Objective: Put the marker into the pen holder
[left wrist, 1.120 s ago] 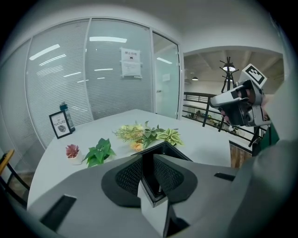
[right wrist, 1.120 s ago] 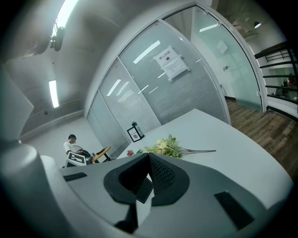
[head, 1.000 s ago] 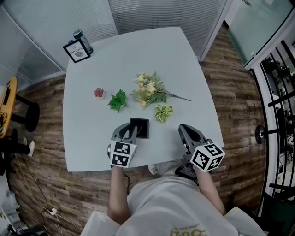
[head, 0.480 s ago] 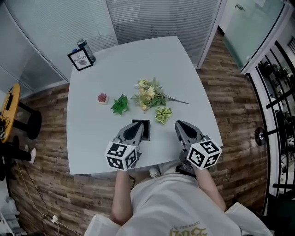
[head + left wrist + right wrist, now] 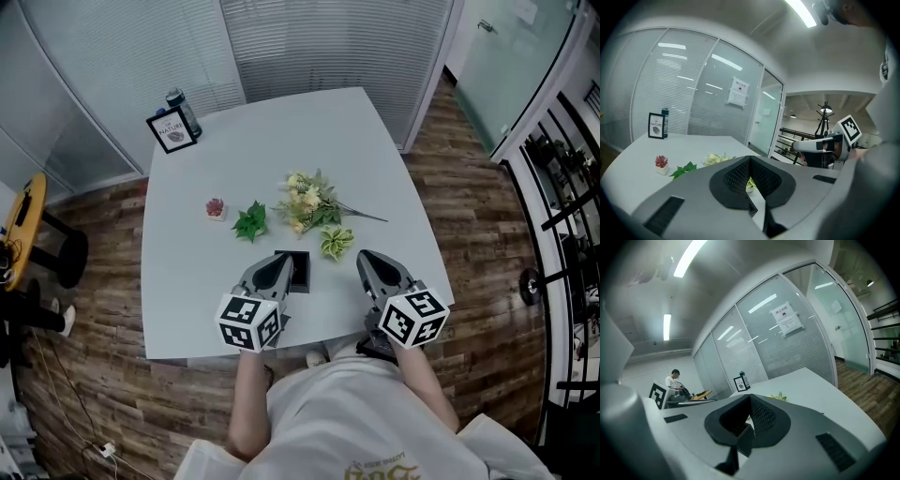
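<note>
Both left gripper (image 5: 279,264) and right gripper (image 5: 367,260), jaws pressed together and empty, flank the black pen holder (image 5: 300,272); no marker is visible, so the next move is probably locating it.

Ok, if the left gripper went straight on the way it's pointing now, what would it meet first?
Probably the black pen holder, which sits right in front of the left gripper in the head view. Height is unclear, so it might instead pass over the holder toward the flower bunch.
</note>
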Demonstrator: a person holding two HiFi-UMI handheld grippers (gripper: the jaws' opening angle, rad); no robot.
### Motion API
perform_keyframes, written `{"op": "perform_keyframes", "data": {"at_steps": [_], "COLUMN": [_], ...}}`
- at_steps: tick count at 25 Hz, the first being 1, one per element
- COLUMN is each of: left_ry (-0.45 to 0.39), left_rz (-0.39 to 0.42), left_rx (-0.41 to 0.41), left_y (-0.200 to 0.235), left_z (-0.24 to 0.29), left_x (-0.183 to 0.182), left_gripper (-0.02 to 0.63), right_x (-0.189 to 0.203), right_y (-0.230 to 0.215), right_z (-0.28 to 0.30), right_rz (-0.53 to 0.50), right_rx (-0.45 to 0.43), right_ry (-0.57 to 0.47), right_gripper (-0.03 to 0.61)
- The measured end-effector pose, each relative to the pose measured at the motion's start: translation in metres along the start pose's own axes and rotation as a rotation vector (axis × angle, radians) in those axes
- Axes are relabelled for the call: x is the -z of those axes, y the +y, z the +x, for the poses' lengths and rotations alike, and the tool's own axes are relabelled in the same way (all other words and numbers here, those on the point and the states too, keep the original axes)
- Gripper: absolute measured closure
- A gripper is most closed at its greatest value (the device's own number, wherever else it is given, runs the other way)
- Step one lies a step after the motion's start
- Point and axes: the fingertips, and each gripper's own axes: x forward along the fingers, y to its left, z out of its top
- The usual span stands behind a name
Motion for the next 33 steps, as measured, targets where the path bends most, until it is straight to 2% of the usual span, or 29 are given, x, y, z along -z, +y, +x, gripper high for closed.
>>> {"op": "perform_keyframes", "data": {"at_steps": [11,33], "left_ry": [-0.003,0.043], "left_rz": [0.004,-0.013], "left_rx": [0.005,0.008], "left_y": [0.005,0.007], "left_z": [-0.001,0.003], "left_x": [0.001,0.013], "left_gripper": [0.601,0.601], "right_x": [0.002,0.008], "right_y": [0.001,0.001], "right_z": [0.005,0.006], "right_rz": [-0.004,0.002], "right_rx": [-0.006,-0.018], "right_ry": [0.011,0.032], "right_gripper": [0.563,0.563]}}
